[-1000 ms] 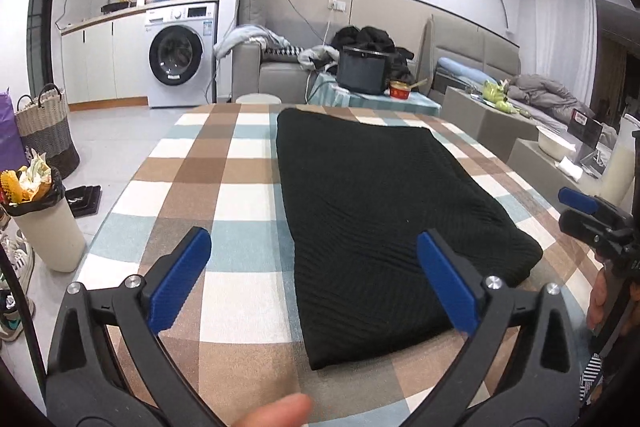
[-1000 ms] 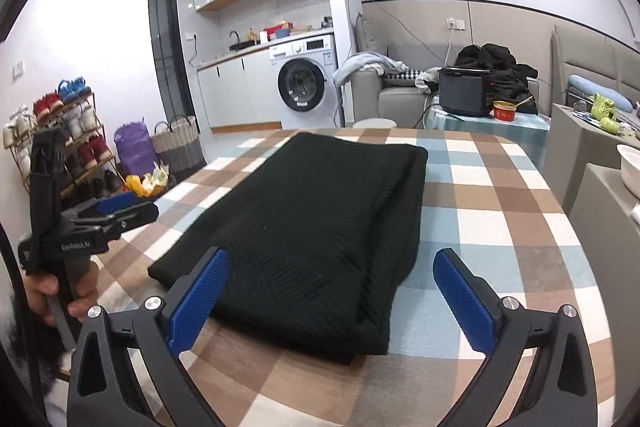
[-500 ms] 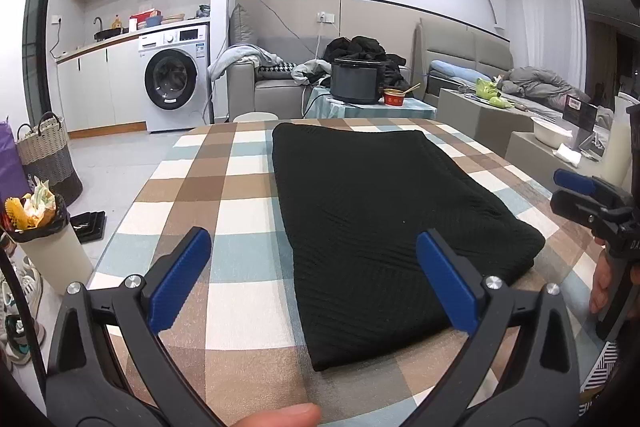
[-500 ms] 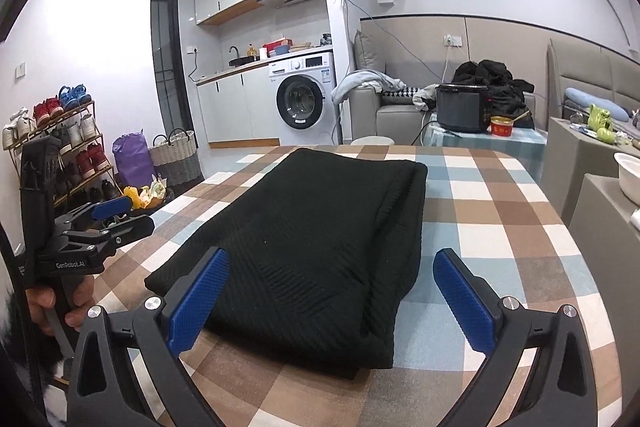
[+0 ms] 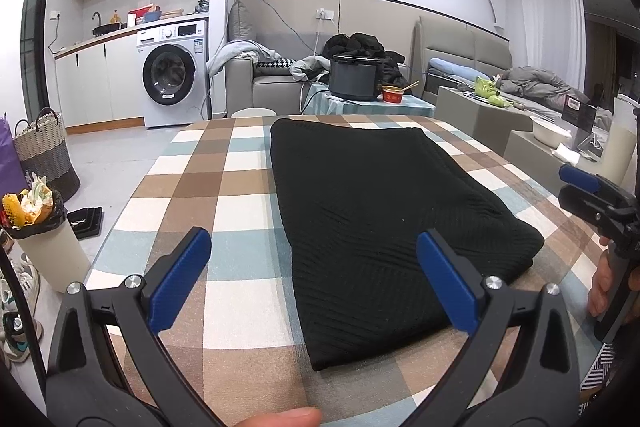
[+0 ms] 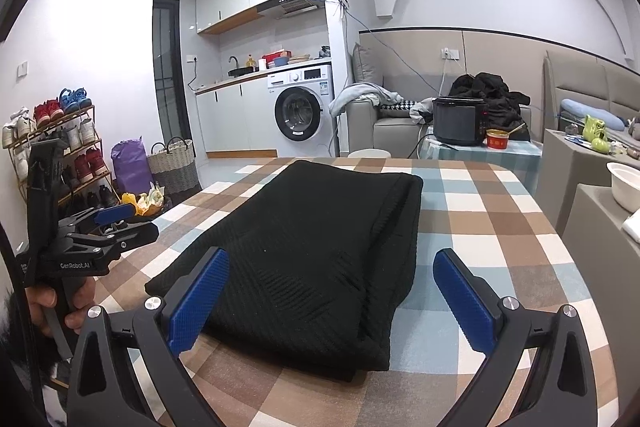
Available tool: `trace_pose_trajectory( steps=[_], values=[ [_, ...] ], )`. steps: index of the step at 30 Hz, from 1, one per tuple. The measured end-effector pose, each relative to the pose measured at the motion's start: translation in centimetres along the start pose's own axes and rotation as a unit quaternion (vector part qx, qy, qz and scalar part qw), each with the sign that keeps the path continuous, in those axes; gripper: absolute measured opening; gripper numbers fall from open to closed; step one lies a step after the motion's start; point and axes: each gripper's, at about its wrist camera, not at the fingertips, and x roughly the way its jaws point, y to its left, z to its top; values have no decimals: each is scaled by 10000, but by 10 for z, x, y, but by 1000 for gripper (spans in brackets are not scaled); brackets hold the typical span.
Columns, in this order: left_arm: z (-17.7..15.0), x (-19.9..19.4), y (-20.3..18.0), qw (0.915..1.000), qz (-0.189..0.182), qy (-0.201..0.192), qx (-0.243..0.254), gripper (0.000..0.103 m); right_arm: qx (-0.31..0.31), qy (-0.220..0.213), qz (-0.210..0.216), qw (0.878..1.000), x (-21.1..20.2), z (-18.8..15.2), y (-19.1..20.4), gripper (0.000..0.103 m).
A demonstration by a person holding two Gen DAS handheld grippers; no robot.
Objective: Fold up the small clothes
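A black knit garment point(image 5: 384, 211) lies folded into a long rectangle on the checked tablecloth point(image 5: 224, 187), running from the near edge toward the far end. The left gripper point(image 5: 314, 279) hovers at the near end, fingers spread wide and holding nothing, its right finger over the garment's near part. The right gripper point(image 6: 332, 301) hangs over the garment's near right corner, likewise spread and empty. Far behind stand a washer point(image 5: 172, 87) and a dark cooker point(image 5: 354, 77).
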Motion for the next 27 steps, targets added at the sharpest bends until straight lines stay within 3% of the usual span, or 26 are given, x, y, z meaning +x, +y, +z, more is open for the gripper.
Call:
trace_pose_trajectory(
  steps=[27],
  values=[
    [2,5,3,10000,-42,-1,-8,102,118,13,95,9999,-1,0,-5,103]
  ],
)
